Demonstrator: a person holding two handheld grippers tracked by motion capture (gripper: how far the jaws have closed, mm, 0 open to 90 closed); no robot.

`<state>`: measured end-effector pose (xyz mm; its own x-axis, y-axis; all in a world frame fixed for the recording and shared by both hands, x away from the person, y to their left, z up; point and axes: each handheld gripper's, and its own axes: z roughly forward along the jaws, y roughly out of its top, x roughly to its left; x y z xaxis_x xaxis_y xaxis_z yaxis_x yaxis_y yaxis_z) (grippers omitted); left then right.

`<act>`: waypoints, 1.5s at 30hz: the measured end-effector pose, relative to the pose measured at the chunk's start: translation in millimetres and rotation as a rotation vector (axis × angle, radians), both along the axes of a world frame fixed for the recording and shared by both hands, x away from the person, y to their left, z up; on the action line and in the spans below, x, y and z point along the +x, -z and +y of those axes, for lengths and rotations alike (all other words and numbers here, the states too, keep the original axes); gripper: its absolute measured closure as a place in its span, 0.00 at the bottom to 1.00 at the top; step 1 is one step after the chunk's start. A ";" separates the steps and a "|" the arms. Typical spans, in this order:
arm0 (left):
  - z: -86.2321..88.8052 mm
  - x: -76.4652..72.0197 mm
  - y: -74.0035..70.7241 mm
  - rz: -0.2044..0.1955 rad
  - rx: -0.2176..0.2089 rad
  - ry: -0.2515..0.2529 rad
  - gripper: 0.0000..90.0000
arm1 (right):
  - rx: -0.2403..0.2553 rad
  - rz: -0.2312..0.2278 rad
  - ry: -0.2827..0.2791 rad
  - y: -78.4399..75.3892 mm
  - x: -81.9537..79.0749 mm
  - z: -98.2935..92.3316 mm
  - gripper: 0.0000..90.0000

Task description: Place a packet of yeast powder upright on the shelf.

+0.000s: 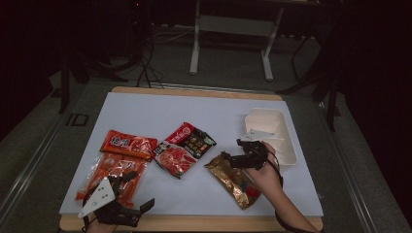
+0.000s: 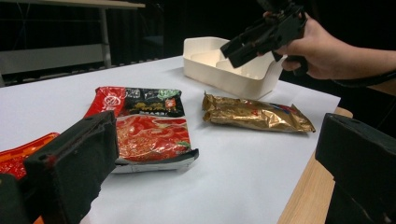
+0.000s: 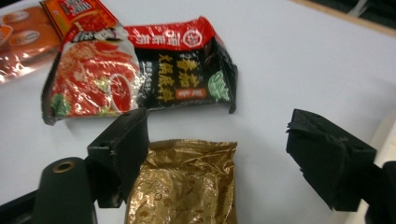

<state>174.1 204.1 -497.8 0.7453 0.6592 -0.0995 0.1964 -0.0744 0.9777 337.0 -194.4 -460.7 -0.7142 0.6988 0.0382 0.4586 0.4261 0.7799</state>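
High view — a white-topped desk [image 1: 145,111] with four snack packets spread across its near half and a white divided tray [image 1: 286,145] at the right edge. The right gripper [image 1: 224,159] hangs over the far end of the gold packet [image 1: 233,179], which lies slantwise near the front right corner. The tray's compartments look empty, so it is probably where the packets are to go; the gold one lies nearest it, a sensible first pick. The left gripper [image 1: 141,191] sits at the front left corner, just beside the clear orange packet [image 1: 114,174], holding nothing. An orange-red packet [image 1: 128,144] lies behind that, and a red-and-black packet [image 1: 182,145] takes the middle.

Left gripper view — its two black jaws stand wide apart with only bare desk between them; parked low, seemingly waiting. Beyond, the red-and-black packet [image 2: 147,128] lies flat and the gold packet [image 2: 257,114] lies just in front of the tray [image 2: 210,74]. The right gripper [image 2: 233,51] hovers above the tray's near wall, tilted downward. No contents show inside the tray from here.

Right gripper view — jaws spread wide, straddling the crimped end of the gold packet [image 3: 187,182] without pressing it; the left jaw sits close to the packet's edge, the right jaw well clear. Lined up for a pinch across the width, I judge — not yet a grip. The red-and-black packet [image 3: 140,70] lies beyond.
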 end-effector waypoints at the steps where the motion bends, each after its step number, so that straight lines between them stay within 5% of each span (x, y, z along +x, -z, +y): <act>1: 0.0 0.2 0.2 0.001 0.001 0.000 0.00 | -0.003 0.008 -0.002 2.6 1.0 1.2 0.23; 24: -0.3 0.6 1.1 0.004 0.019 0.002 0.00 | -0.149 0.101 0.063 53.2 17.7 31.6 0.29; 29: -0.7 0.5 1.2 0.005 0.020 0.004 0.00 | -0.179 0.151 0.068 62.8 19.5 34.5 0.29; 31: -0.8 0.5 1.3 0.006 0.021 0.005 0.00 | -0.188 0.165 0.052 63.8 19.3 36.4 0.39; 37: -1.4 0.6 1.5 0.008 0.024 0.005 0.00 | -0.217 0.178 0.028 65.8 19.3 38.2 0.45; 41: -2.0 0.5 1.6 0.008 0.029 0.007 0.00 | -0.236 0.161 0.015 63.7 17.8 39.0 0.70; 45: -2.2 1.1 2.1 0.011 0.030 0.005 0.00 | -0.259 0.144 0.013 62.8 18.0 37.6 0.85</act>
<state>175.2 201.9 -499.9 0.7475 0.6584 -0.0880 0.2070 -0.1050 0.9727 355.0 -156.8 -523.6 -0.7056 0.7073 -0.0422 0.5634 0.5962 0.5720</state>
